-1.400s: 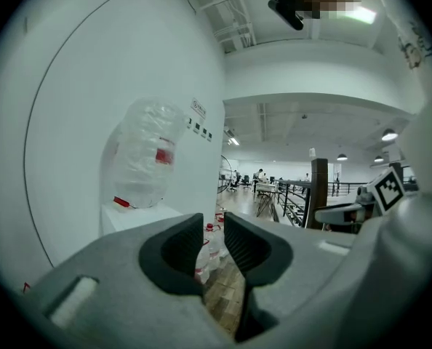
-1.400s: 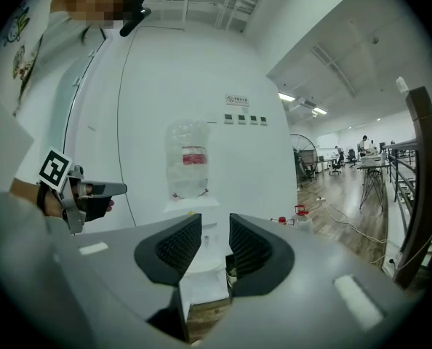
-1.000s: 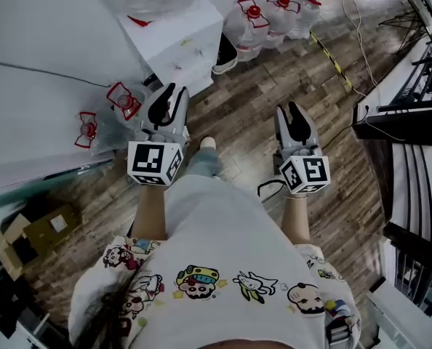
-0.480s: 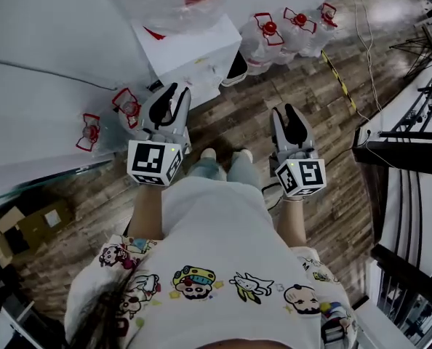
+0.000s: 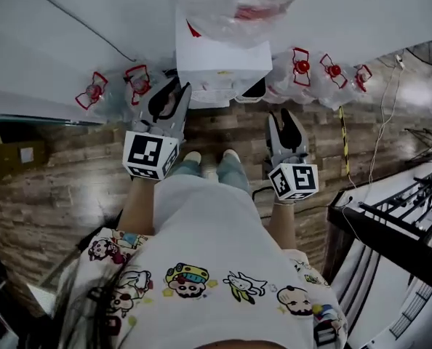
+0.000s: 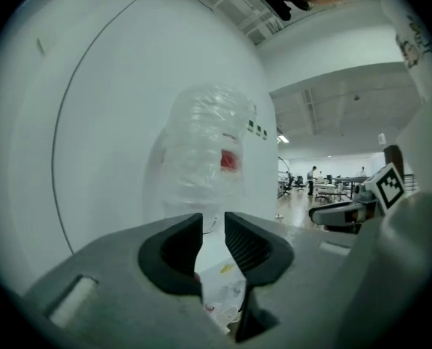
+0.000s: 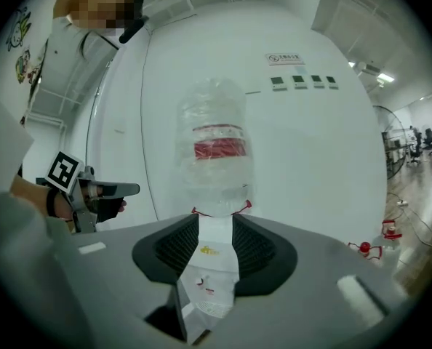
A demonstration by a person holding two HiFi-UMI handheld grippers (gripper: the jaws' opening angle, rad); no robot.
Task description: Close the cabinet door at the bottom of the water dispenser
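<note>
The white water dispenser [image 5: 220, 67] stands against the wall straight ahead, with a clear plastic-wrapped bottle [image 5: 238, 6] on top. At its base the cabinet door [image 5: 254, 91] hangs open toward the right; in the right gripper view the door [image 7: 180, 307] shows edge-on below the dispenser [image 7: 216, 267]. My left gripper [image 5: 174, 87] is open and empty just left of the dispenser's front. My right gripper [image 5: 287, 116] is open and empty, a short way in front of the open door. Neither touches the dispenser [image 6: 220, 267].
Spare water bottles with red caps [image 5: 92, 93] [image 5: 301, 67] line the wall on both sides of the dispenser. A cardboard box [image 5: 16, 155] lies at the far left. A black rack [image 5: 390, 231] and a cable [image 5: 380, 144] are at the right. The person's feet [image 5: 209, 162] stand before the dispenser.
The person has turned to face the dispenser, which now sits straight ahead instead of up-left. Both grippers have swung with the body and are closer to it; their jaws look unchanged.
</note>
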